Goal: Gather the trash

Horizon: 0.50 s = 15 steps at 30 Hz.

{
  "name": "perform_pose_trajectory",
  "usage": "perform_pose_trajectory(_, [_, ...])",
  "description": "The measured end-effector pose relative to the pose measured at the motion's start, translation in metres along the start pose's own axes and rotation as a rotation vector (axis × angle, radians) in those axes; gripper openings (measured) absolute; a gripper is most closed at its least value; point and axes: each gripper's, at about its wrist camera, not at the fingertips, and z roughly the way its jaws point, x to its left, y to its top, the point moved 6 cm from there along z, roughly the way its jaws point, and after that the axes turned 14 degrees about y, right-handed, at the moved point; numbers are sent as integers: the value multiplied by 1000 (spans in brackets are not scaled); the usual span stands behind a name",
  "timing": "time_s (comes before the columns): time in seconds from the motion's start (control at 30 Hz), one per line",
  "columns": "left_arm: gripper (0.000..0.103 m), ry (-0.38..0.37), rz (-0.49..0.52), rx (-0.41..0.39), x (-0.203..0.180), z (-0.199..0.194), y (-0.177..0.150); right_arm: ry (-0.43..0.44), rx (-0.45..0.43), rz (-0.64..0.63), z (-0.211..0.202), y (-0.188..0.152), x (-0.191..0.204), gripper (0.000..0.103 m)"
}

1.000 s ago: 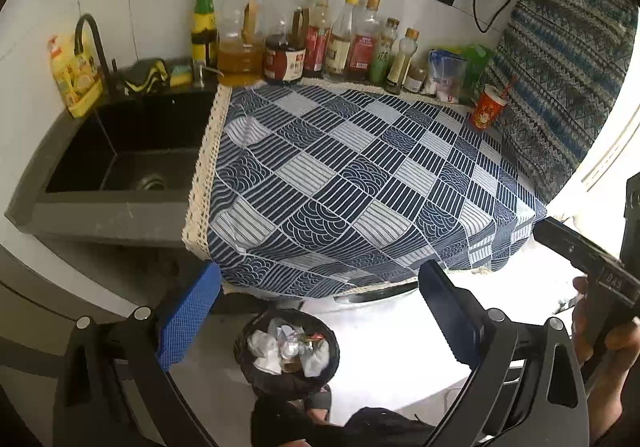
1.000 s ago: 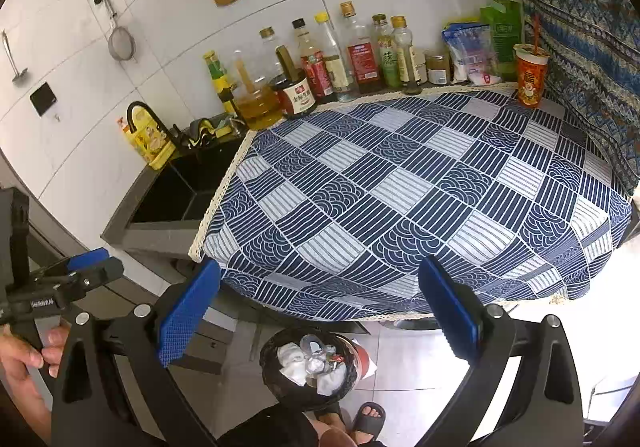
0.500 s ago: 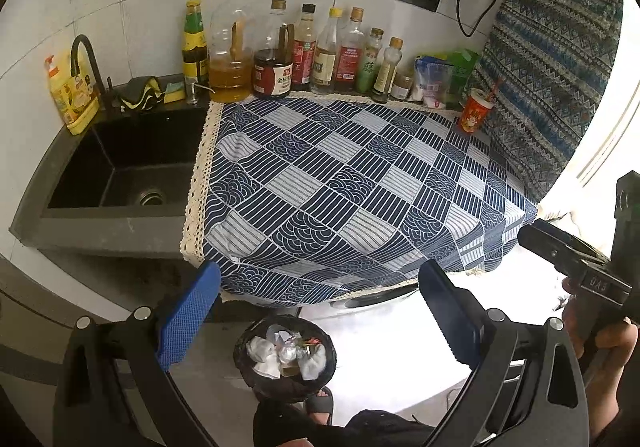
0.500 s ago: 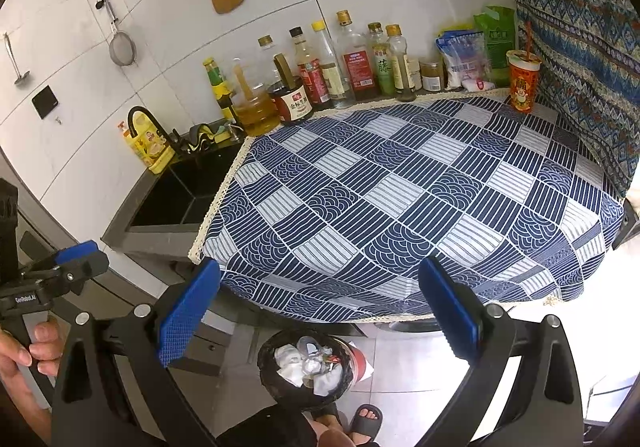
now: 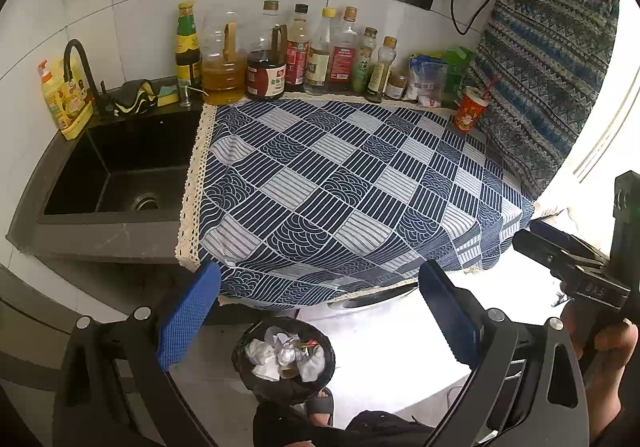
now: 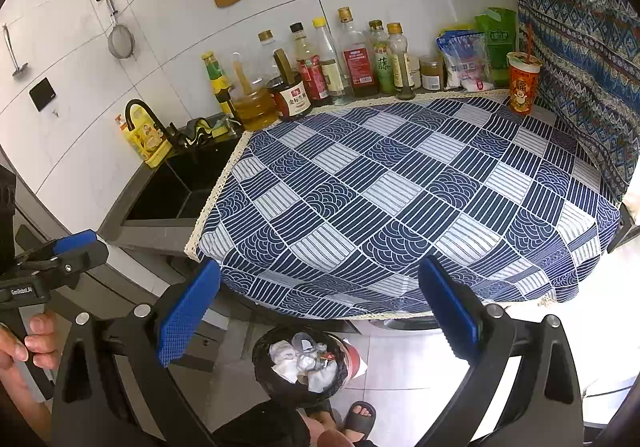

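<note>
Both grippers, left gripper (image 5: 320,311) and right gripper (image 6: 320,307), gape empty above the round black trash bin (image 6: 300,363) below the worktop's front edge; remaining trash is seemingly absent.

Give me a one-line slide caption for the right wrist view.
Open right tool above a full trash bin, facing a bare checked tablecloth and condiment bottles.

White tiled wall (image 6: 168,7), black sink (image 5: 120,171), blue patterned cloth (image 6: 400,199) over counter, pale floor (image 6: 404,363), bright glare, perhaps a window (image 5: 612,127)
</note>
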Motion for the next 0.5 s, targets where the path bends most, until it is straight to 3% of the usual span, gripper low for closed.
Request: perform_pose_trajectory(0.5, [96,-6,-12,19,4,4,-4,7,28,-2,10,-2,5,98])
